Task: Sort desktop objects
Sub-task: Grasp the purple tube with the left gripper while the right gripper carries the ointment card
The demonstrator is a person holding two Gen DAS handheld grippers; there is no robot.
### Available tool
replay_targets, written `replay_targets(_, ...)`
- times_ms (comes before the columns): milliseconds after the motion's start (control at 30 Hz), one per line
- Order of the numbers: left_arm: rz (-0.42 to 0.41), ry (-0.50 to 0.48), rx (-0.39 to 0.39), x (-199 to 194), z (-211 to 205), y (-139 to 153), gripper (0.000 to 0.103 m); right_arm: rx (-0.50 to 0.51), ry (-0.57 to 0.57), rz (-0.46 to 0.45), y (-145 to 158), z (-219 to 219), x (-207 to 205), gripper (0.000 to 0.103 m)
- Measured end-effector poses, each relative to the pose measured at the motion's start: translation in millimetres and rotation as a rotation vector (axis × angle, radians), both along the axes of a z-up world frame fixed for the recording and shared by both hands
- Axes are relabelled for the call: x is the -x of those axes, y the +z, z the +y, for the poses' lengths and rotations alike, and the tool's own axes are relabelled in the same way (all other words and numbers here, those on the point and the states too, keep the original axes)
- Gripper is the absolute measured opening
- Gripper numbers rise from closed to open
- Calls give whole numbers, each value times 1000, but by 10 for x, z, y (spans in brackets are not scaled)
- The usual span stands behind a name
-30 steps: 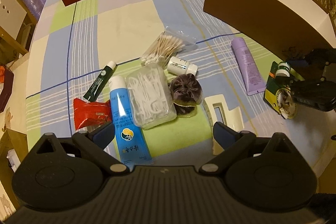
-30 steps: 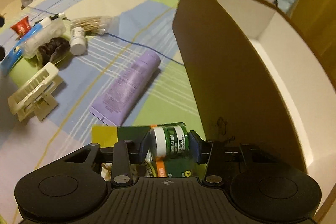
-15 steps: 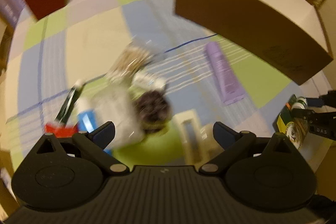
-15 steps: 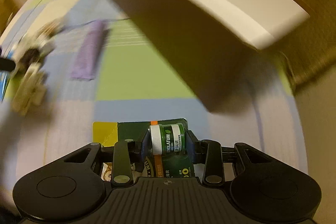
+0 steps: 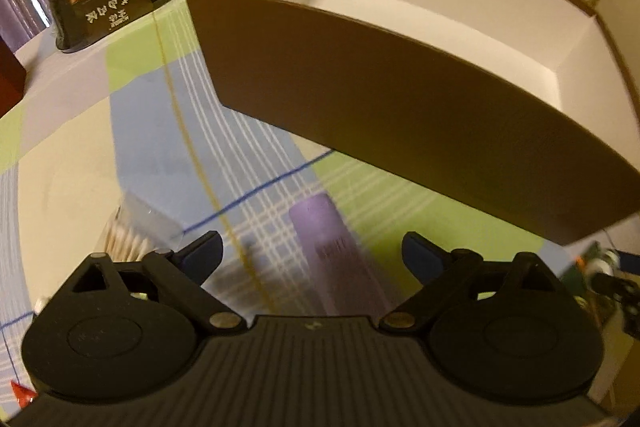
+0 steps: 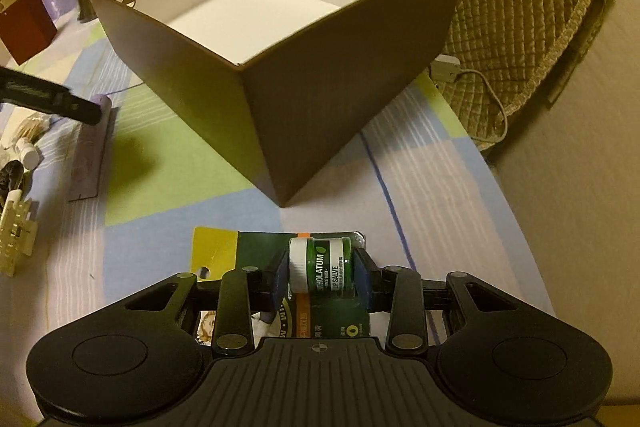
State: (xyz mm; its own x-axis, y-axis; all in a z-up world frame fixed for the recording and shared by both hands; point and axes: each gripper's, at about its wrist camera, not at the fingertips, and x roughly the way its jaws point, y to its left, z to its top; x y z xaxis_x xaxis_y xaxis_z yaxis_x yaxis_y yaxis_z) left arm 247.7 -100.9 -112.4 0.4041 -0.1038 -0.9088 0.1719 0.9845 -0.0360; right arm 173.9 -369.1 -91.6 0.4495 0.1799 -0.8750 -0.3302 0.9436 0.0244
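The right tool (image 6: 320, 277) is clamped on a salve pack (image 6: 320, 267), pinching the small green jar on its card, held above the worktop (image 6: 440, 195) just short of the near corner of the empty brown box (image 6: 320, 75). The left tool (image 5: 311, 255) is spread wide and empty, hovering over a purple tube (image 5: 328, 243) beside the box's long wall. Risks, as I judge them: the card hangs loose below the jar and could catch the box rim, twisting the pack from the grip; releasing too early would drop it outside.
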Motion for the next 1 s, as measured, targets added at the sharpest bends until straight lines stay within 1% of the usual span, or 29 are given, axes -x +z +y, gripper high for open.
replay_targets(33,7,1,-1,-46,-14,-42,87,-4,0,1,4,-22,2,36)
replay_targets(100,31,6,-6,-105,-31,-134,71,-13,9,2,5,-41,1,36)
replay_targets(167,40,-2,-33,-121,-62,-204,63,-23,13,2,2,-54,1,36)
replay_targets(233,33,-12,-45,-105,-85,-244,63,-32,12,4,-7,-64,-4,36)
replay_targets(267,30,-16,-41,-95,-90,-241,57,-35,11,6,-8,-67,-8,36)
replay_targets(300,27,-19,-34,-86,-93,-235,47,-40,9,8,-8,-71,-10,36)
replay_targets(367,19,-42,-32,-65,-114,-203,32,-48,10,11,-14,-73,-17,37)
replay_targets(400,27,-54,-24,-47,-122,-197,28,-50,9,13,-19,-72,-22,41)
replay_targets(433,31,-67,-17,-20,-131,-192,27,-52,5,11,-21,-71,-23,59)
replay_targets(467,31,-82,-22,21,-148,-189,27,-59,3,3,-14,-73,-17,67)
replay_targets(533,31,-97,-31,106,-168,-192,27,-69,-2,-11,-4,-74,-9,66)
replay_targets(633,38,-94,-24,211,-171,-191,27,-69,-15,-9,-30,-66,-22,66)
replay_targets(667,41,-94,-22,236,-182,-187,27,-68,-18,-7,-45,-67,-22,63)
replay_targets(700,44,-95,-20,260,-192,-184,26,-64,-19,-6,-58,-67,-15,53)
replay_targets(733,46,-105,-13,294,-210,-182,26,-60,-20,-4,-71,-68,-9,37)
replay_targets(767,50,-120,-8,309,-233,-184,26,-56,-21,-3,-84,-69,-2,34)
replay_targets(867,54,-168,-2,419,-317,-173,26,-52,-20,-6,-78,-88,42,34)
replay_targets(1000,34,-208,20,542,-404,-47,26,-71,-10,-28,43,-148,96,33)
